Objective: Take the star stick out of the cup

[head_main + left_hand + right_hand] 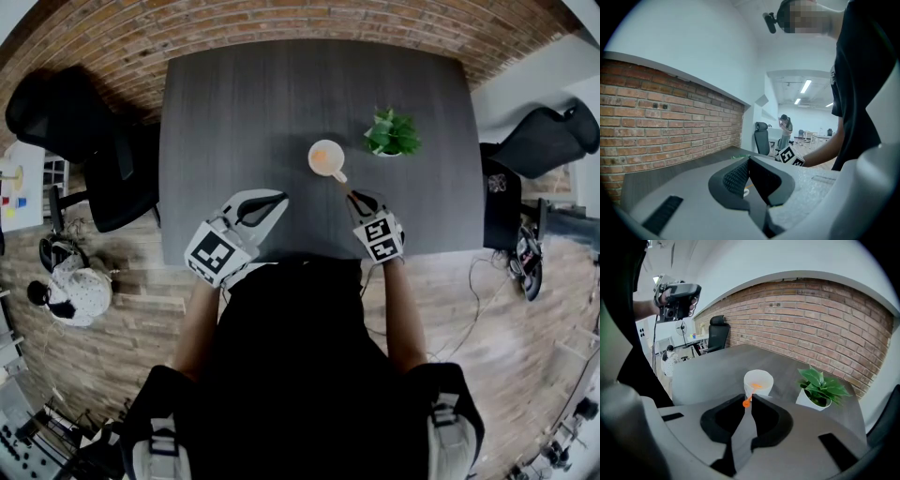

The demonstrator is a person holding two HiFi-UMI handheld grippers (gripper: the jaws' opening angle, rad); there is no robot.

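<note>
Head view: a round white cup [326,157] stands mid-frame on the dark grey table [234,103]. Left gripper view: the left gripper [749,160] is clenched on nothing. Right gripper view: the right gripper [748,406] pinches the thin orange star stick [746,402], whose far end sits in that cup.

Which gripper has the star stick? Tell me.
The right gripper, shut on the orange star stick that leans out of the cup; the left gripper holds nothing.
</note>
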